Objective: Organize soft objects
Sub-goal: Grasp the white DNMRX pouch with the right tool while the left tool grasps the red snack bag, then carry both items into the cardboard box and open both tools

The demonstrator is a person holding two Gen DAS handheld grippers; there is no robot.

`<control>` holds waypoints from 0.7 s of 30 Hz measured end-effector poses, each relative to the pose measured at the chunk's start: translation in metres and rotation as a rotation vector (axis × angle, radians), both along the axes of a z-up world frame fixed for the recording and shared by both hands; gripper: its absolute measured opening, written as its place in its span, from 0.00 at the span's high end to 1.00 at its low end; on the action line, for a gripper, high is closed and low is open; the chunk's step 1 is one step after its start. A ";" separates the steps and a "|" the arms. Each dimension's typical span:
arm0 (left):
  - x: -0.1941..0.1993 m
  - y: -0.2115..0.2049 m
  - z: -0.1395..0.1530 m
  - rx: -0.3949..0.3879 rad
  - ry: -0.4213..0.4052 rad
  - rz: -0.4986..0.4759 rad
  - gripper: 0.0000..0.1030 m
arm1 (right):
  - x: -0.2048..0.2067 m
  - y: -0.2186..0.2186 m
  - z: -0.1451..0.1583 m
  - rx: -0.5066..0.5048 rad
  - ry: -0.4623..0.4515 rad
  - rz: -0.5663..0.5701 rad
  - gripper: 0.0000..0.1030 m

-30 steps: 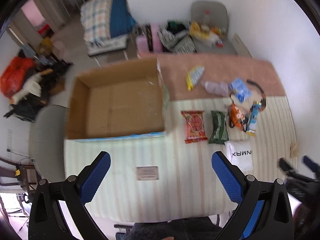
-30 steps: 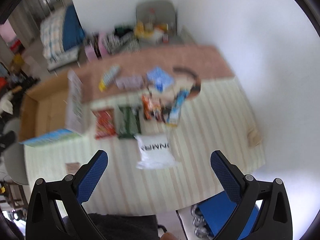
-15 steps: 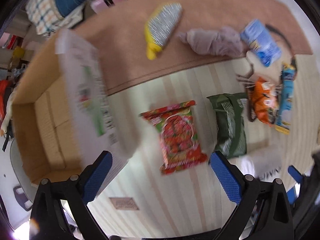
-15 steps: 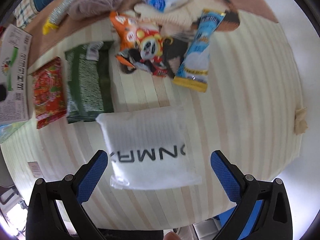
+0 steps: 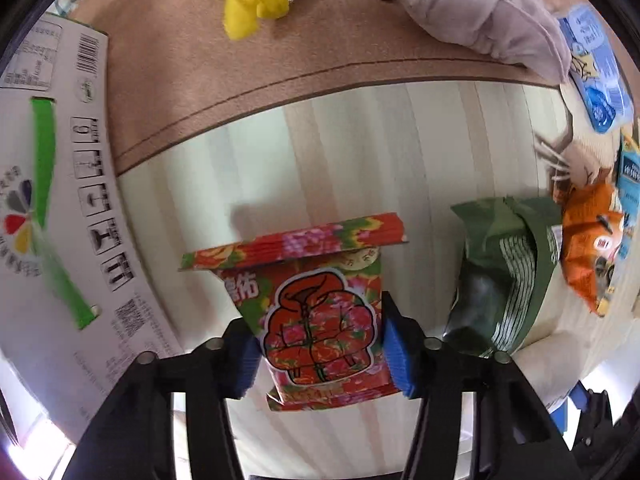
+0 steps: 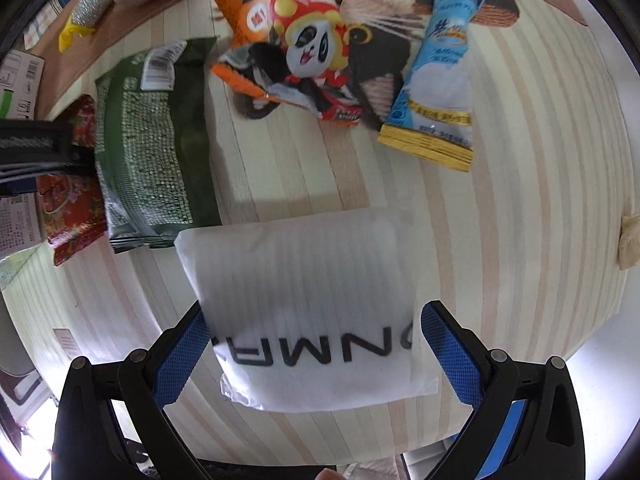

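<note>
Nothing is yet boxed: the left tongs are being closed around the red packet, the right tongs are held open astride the white pouch, both still on the striped surface.

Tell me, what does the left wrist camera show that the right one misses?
Only the left view shows the left gripper closing around the red floral packet, and the printed side of the cardboard box. Only the right view shows the right gripper astride the white pouch, not clamping it. Both show the green packet and the striped cloth.
</note>
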State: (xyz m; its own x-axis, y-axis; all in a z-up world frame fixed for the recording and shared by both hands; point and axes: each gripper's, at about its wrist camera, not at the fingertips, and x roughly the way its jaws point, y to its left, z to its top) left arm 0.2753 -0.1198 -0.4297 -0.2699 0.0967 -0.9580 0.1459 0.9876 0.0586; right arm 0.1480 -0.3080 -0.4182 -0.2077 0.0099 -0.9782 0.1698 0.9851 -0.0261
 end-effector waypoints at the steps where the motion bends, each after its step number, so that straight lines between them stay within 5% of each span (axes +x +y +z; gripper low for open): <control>1: 0.000 0.002 0.007 0.017 -0.018 -0.018 0.54 | 0.002 0.001 -0.006 0.004 0.012 -0.004 0.00; 6: -0.016 0.011 0.035 0.035 -0.090 -0.035 0.56 | 0.000 0.007 -0.024 0.016 0.042 -0.022 0.19; 10: -0.038 0.025 0.092 -0.025 -0.177 -0.005 0.56 | -0.005 0.017 -0.005 0.010 0.007 -0.026 0.25; 15: -0.070 0.065 0.182 -0.129 -0.301 0.051 0.56 | -0.012 0.046 0.044 0.076 -0.088 0.002 0.25; 21: -0.080 0.146 0.232 -0.126 -0.417 0.136 0.56 | 0.003 0.104 0.133 0.182 -0.241 0.107 0.25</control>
